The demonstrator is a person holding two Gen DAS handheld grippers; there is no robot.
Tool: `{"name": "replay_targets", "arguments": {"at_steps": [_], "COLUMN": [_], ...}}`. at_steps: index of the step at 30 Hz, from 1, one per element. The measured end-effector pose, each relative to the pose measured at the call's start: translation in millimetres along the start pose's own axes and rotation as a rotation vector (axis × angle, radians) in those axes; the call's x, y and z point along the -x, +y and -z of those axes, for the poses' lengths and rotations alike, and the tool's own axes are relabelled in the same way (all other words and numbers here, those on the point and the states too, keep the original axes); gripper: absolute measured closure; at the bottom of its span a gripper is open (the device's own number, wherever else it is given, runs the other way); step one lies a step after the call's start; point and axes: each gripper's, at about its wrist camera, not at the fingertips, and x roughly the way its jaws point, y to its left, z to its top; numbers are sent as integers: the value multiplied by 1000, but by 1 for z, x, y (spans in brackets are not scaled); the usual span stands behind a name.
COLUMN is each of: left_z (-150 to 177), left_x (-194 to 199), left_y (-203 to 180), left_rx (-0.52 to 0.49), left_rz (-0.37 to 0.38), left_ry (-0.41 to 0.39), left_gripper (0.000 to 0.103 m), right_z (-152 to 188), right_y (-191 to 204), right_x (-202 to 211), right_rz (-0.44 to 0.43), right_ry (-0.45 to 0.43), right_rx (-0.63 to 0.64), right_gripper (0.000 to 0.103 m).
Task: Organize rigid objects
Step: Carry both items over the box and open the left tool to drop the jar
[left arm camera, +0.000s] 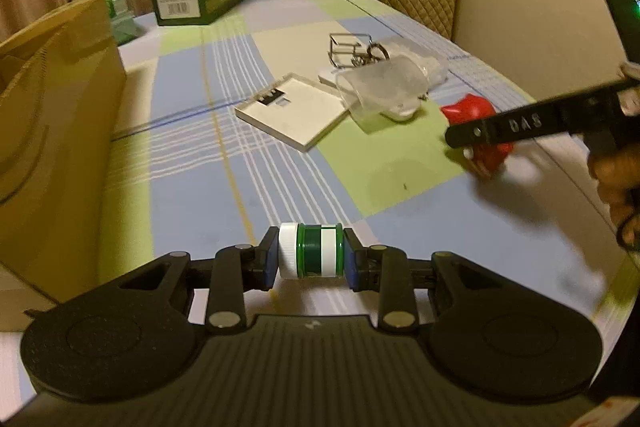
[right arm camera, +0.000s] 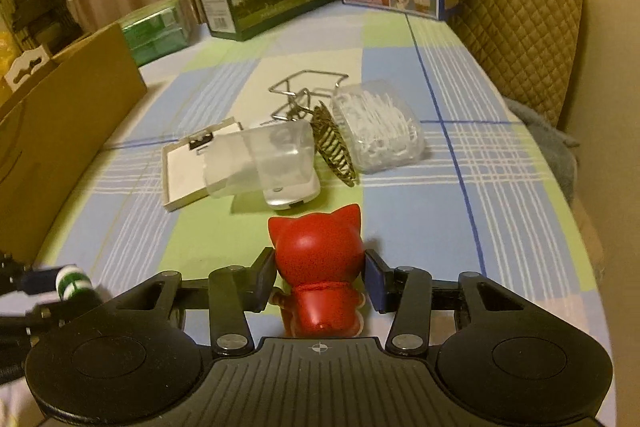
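The left gripper (left arm camera: 310, 253) clamps a small green-and-white bottle (left arm camera: 311, 251) end to end. The right gripper (right arm camera: 320, 277) brackets the red cat figurine (right arm camera: 320, 259) on the bedsheet (right arm camera: 400, 219), its pads barely touching. The figurine looks hard, light and glossy: grip it at the head's widest sides.

Green-white banded bottle (left arm camera: 311, 251); red cat figurine (right arm camera: 320, 267); blue-green plaid cloth (right arm camera: 500, 195); brown cardboard box (left arm camera: 52, 131).

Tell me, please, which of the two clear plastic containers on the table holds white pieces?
The lidded clear box, right of the wire frame; the other, a clear cup, lies tipped on its side over a white device.
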Motion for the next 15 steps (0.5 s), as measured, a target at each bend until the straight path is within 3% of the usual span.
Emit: {"name": "replay_targets", "arguments": {"at_steps": [9, 15], "left_z": [-14, -20], "left_x": [51, 93], "left_y": [11, 27], "left_rx": [55, 84], "left_rz": [-28, -60], "left_ry": [-42, -82], "left_gripper": [76, 76], "right_z": [19, 9], "right_y": [41, 84], "right_x": [56, 85], "right_rz": [-80, -149], "right_ry": [-52, -87], "right_rx": [-45, -42], "right_gripper": [60, 60]}}
